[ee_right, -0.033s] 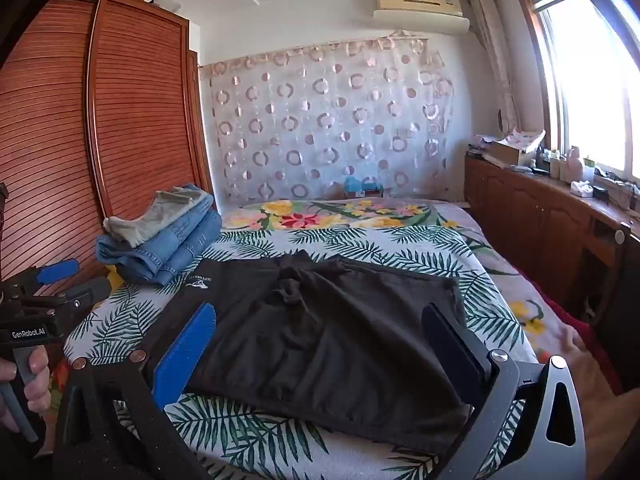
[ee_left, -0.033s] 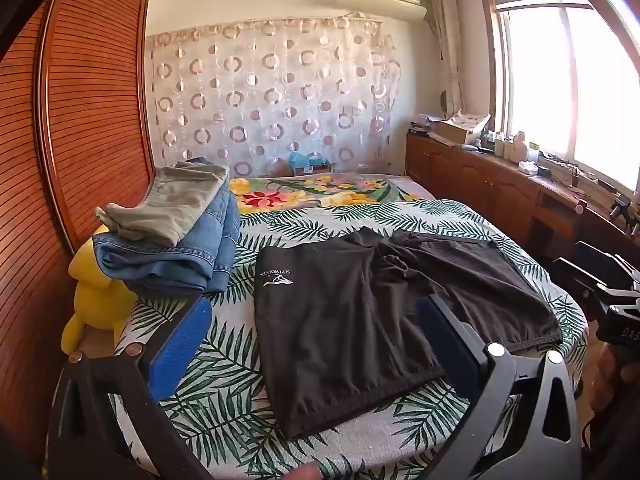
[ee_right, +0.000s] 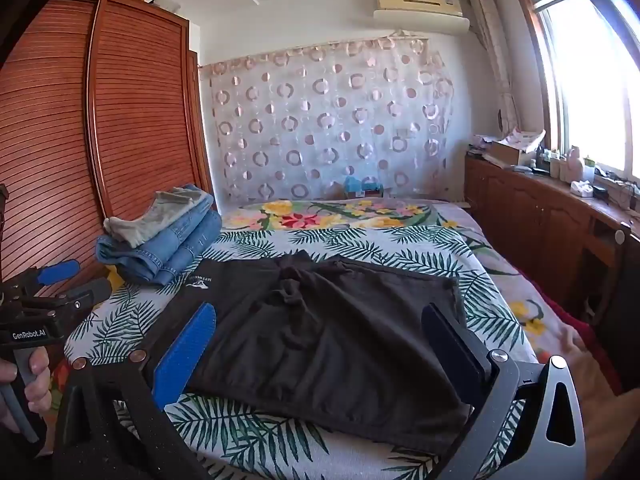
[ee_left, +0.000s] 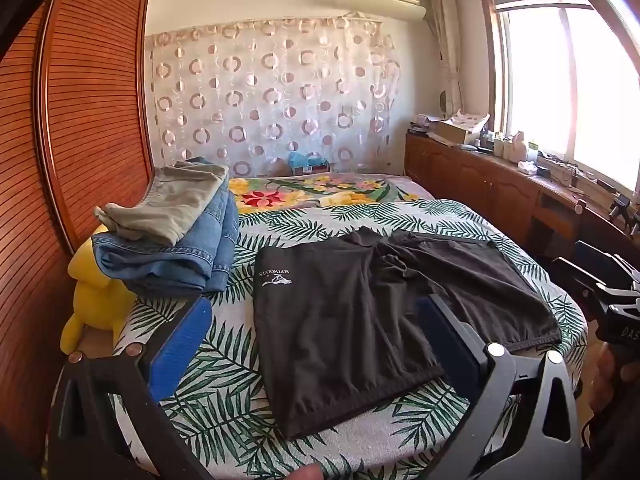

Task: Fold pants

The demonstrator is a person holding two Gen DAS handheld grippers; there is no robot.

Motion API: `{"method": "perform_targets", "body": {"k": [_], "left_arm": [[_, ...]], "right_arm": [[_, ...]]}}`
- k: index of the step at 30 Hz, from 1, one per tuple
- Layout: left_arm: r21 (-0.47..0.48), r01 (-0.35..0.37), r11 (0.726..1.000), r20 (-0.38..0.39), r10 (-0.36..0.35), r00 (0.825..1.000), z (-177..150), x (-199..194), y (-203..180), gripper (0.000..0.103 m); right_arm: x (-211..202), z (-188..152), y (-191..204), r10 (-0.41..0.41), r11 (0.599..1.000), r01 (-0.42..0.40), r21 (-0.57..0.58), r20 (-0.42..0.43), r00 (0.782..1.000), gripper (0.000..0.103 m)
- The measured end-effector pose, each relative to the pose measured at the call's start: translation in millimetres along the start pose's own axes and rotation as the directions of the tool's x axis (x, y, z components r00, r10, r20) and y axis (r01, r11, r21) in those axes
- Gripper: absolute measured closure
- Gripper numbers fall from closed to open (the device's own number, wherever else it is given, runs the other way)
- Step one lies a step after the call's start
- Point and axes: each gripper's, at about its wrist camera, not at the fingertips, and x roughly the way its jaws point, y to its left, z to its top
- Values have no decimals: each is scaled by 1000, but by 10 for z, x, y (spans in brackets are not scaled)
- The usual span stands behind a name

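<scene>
- black shorts [ee_left: 360,312] lie spread flat on the bed [ee_left: 224,364], close to its near edge and a little toward its left side, legs toward the near edge and waistband toward the far end; a white logo sits at the left hem.
- fabric looks thin, soft and light, probably a bit slick; it should drape and slide rather than hold a crease, so i would expect any fold to need smoothing down.
- the crotch area is bunched and wrinkled in the middle, while the outer legs lie fairly flat.
- best places to take hold, as i judge it: the hemmed leg ends at the near edge, or the outer corners at the waistband, where the cloth is doubled and gives the pads more to bite on.
- left tongs [ee_left: 316,344] are spread wide with nothing between the pads, hovering above the near left part of the shorts, tilted down.
- right tongs [ee_right: 320,344] are likewise spread wide and empty, above the near right part of the shorts.
- no containers show near the work; at the bed's left edge a stack of folded jeans [ee_left: 168,256] with a grey-green garment [ee_left: 176,200] on top rests apart from the shorts.
- a yellow plush toy [ee_left: 96,300] sits under that stack at the bed's left edge.
- folding has not begun, by the look of the flat layout.
</scene>
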Motion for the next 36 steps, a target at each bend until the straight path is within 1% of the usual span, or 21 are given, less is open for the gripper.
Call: {"method": "perform_targets", "body": {"k": [3,4,7,13,15,36], "left_arm": [[-5,-8,1000,1,8,1000,6,-1,6,0],[1,7,1000,3,-7,1000,-1,-4,6,0],[1,2,1000,6,-2,1000,-1,-10,10,0],[4,-1,1000,1,1,1000,-11,20,-60,0],[2,6,1000,6,-6,1000,-6,-32,-33,0],[-1,4,1000,13,-4,1000,0,-44,-27,0]], "right_arm": [[-1,-1,-1,2,1000,-2,4,6,1000,0],[-1,-1,-1,2,1000,-2,3,6,1000,0],[-3,1,-6,2,1000,-2,1,7,1000,0],[-41,10,10,3,1000,-3,0,8,1000,0],[-56,12,28,2,1000,-2,-1,8,1000,0],[-22,11,35,2,1000,-2,-1,9,1000,0]]}}
